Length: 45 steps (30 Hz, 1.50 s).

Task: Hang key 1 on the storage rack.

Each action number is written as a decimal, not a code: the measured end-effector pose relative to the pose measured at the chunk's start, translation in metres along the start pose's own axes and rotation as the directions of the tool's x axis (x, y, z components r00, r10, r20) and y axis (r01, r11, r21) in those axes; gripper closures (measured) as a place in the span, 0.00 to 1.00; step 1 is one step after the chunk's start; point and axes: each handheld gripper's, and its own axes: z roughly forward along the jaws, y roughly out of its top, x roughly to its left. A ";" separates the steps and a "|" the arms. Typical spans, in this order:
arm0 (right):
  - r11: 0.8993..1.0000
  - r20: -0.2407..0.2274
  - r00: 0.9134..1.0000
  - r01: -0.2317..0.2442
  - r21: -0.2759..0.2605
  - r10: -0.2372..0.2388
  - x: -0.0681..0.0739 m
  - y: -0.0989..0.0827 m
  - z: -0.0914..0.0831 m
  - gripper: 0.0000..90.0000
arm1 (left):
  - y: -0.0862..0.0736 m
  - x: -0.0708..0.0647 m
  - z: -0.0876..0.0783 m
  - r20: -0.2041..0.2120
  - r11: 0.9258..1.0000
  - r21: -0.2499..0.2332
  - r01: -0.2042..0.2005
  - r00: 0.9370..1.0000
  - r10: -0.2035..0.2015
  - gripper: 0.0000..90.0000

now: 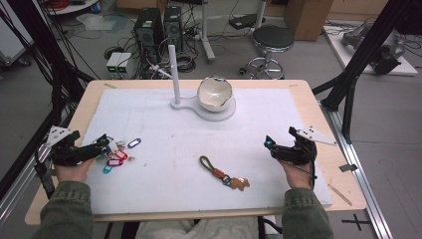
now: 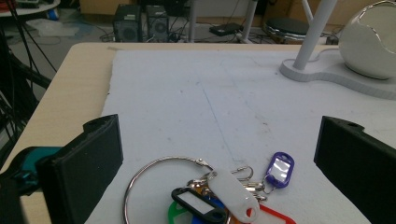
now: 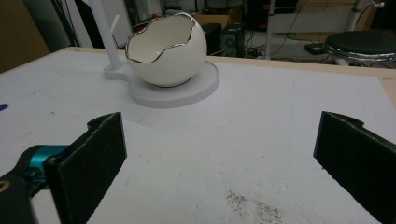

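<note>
A bunch of coloured key tags [image 1: 115, 152] on a metal ring [image 2: 163, 179] lies on the white mat [image 1: 164, 129] at the left. My left gripper [image 1: 103, 143] stands open right over the bunch, whose tags [image 2: 232, 196] lie between its jaws without touching them. A green strap keychain [image 1: 224, 174] with a brown charm lies near the front middle. My right gripper [image 1: 281, 142] is open at the right, nothing between its jaws. A white eggshell-shaped bowl [image 1: 215, 93] [image 3: 164, 49] sits on a white stand [image 1: 219, 110] with an upright peg [image 1: 173, 72] at the back.
The mat covers most of the wooden table [image 1: 318, 114]. Black frame posts [image 1: 358, 55] rise at the right and left edges. A stool [image 1: 272, 42] and computer towers [image 1: 149, 30] stand on the floor behind the table.
</note>
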 end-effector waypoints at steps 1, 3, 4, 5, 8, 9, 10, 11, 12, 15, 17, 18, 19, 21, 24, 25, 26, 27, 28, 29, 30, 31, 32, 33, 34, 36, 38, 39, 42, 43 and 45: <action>1.000 0.002 1.000 0.002 0.002 -0.002 0.000 0.000 0.000 0.02 | 0.000 0.000 0.000 0.000 1.000 0.001 0.002 1.000 -0.002 0.02; 1.000 0.002 1.000 -0.003 0.005 0.003 0.000 0.000 0.000 0.02 | 0.000 0.000 0.000 0.001 1.000 0.000 0.002 1.000 -0.002 0.02; 1.000 0.001 1.000 -0.012 0.007 0.012 0.001 0.001 -0.001 0.02 | 0.000 0.000 0.000 0.002 1.000 0.000 0.001 1.000 -0.001 0.02; 1.000 0.000 1.000 -0.009 0.007 0.009 0.000 0.001 -0.001 0.02 | 0.000 0.000 0.000 0.003 1.000 0.000 0.002 1.000 -0.002 0.02; 1.000 -0.007 1.000 -0.009 0.010 0.009 0.001 0.000 0.000 0.02 | 0.000 0.000 0.001 0.010 1.000 0.010 -0.002 1.000 0.002 0.02; 1.000 -0.007 1.000 -0.008 0.011 0.008 0.002 0.000 0.000 0.02 | 0.000 -0.001 0.002 0.014 1.000 0.012 -0.007 1.000 0.006 0.02; 1.000 -0.010 1.000 -0.008 0.015 0.008 0.003 0.000 0.000 0.02 | 0.000 -0.002 0.002 0.016 1.000 0.015 -0.010 1.000 0.010 0.02; 1.000 -0.011 1.000 -0.006 0.015 0.006 0.003 0.000 0.000 0.02 | 0.000 -0.002 0.003 0.016 1.000 0.018 -0.014 1.000 0.013 0.02; 1.000 -0.011 1.000 -0.006 0.015 0.006 0.003 0.000 0.000 0.02 | 0.000 -0.002 0.003 0.016 1.000 0.018 -0.014 1.000 0.013 0.02; 1.000 -0.011 1.000 -0.007 0.026 0.008 0.003 0.000 0.001 0.02 | 0.000 -0.001 0.003 0.018 1.000 0.019 -0.013 1.000 0.013 0.02; 0.999 -0.010 1.000 -0.010 0.040 0.010 0.003 0.000 0.002 0.02 | 0.000 -0.001 0.003 0.018 1.000 0.023 -0.010 1.000 0.010 0.02; 0.999 -0.011 1.000 -0.012 0.046 0.012 0.003 0.000 0.003 0.02 | 0.000 -0.001 0.003 0.016 1.000 0.023 -0.012 1.000 0.011 0.02; 0.999 -0.009 1.000 -0.008 0.048 0.009 0.003 0.000 0.003 0.02 | 0.000 -0.001 0.003 0.016 1.000 0.023 -0.012 1.000 0.011 0.02; 0.999 -0.012 1.000 -0.011 0.049 0.011 0.003 0.000 0.003 0.02 | 0.000 -0.002 0.003 0.016 1.000 0.021 -0.015 1.000 0.015 0.02; 0.998 -0.024 1.000 -0.010 0.058 0.011 0.005 0.000 0.004 0.02 | 0.000 -0.002 0.003 0.017 1.000 0.022 -0.017 1.000 0.016 0.02; 0.998 -0.030 0.999 -0.007 0.063 0.009 0.006 0.001 0.004 0.02 | 0.000 -0.002 0.004 0.018 1.000 0.022 -0.017 1.000 0.017 0.02; 0.998 -0.030 0.999 -0.007 0.063 0.009 0.006 0.001 0.004 0.02 | 0.000 -0.002 0.004 0.018 1.000 0.022 -0.017 1.000 0.017 0.02; 0.997 -0.043 0.999 0.001 0.078 0.002 0.008 0.001 0.005 0.02 | 0.000 -0.002 0.004 0.018 1.000 0.024 -0.020 1.000 0.019 0.02; 0.997 -0.043 0.999 0.001 0.078 0.002 0.008 0.001 0.005 0.02 | 0.000 -0.002 0.004 0.018 1.000 0.024 -0.020 1.000 0.019 0.02; 0.996 -0.053 0.999 0.008 0.089 -0.004 0.011 0.002 0.007 0.02 | 0.000 -0.003 0.004 0.017 0.999 0.025 -0.025 1.000 0.025 0.02; 0.996 -0.053 0.999 0.008 0.089 -0.004 0.011 0.002 0.007 0.02 | 0.000 -0.003 0.004 0.017 0.999 0.025 -0.025 1.000 0.025 0.02; 0.995 -0.064 0.998 0.009 0.102 -0.003 0.013 0.002 0.008 0.02 | -0.001 -0.003 0.005 0.015 0.999 0.026 -0.030 0.999 0.030 0.02; 0.995 -0.064 0.998 0.009 0.102 -0.003 0.013 0.002 0.008 0.02 | -0.001 -0.003 0.005 0.016 0.999 0.028 -0.031 0.999 0.031 0.02; 0.994 -0.070 0.998 0.011 0.108 -0.003 0.014 0.002 0.009 0.02 | -0.001 -0.003 0.005 0.018 0.999 0.028 -0.029 0.999 0.029 0.02; 0.994 -0.075 0.997 0.017 0.110 -0.008 0.015 0.002 0.010 0.02 | -0.001 -0.003 0.005 0.019 0.999 0.028 -0.031 0.999 0.030 0.02; 0.993 -0.083 0.996 0.023 0.117 -0.014 0.017 0.003 0.011 0.02 | -0.001 -0.003 0.005 0.021 0.999 0.030 -0.031 0.999 0.030 0.02; 0.992 -0.090 0.996 0.029 0.126 -0.018 0.020 0.003 0.011 0.02 | -0.001 -0.003 0.005 0.021 0.999 0.032 -0.032 0.999 0.031 0.02; 0.990 -0.098 0.995 0.041 0.134 -0.028 0.022 0.003 0.012 0.02 | -0.001 -0.003 0.005 0.021 0.999 0.033 -0.034 0.999 0.033 0.02; 0.988 -0.112 0.993 0.056 0.141 -0.040 0.026 0.004 0.014 0.02 | -0.001 -0.003 0.005 0.017 0.999 0.032 -0.031 0.999 0.030 0.02; 0.987 -0.122 0.992 0.055 0.149 -0.037 0.028 0.004 0.014 0.02 | -0.001 -0.003 0.005 0.012 0.999 0.031 -0.032 0.999 0.032 0.02; 0.985 -0.145 0.989 0.063 0.161 -0.039 0.030 0.004 0.016 0.02 | 0.000 -0.002 0.005 0.002 0.999 0.030 -0.032 0.999 0.032 0.02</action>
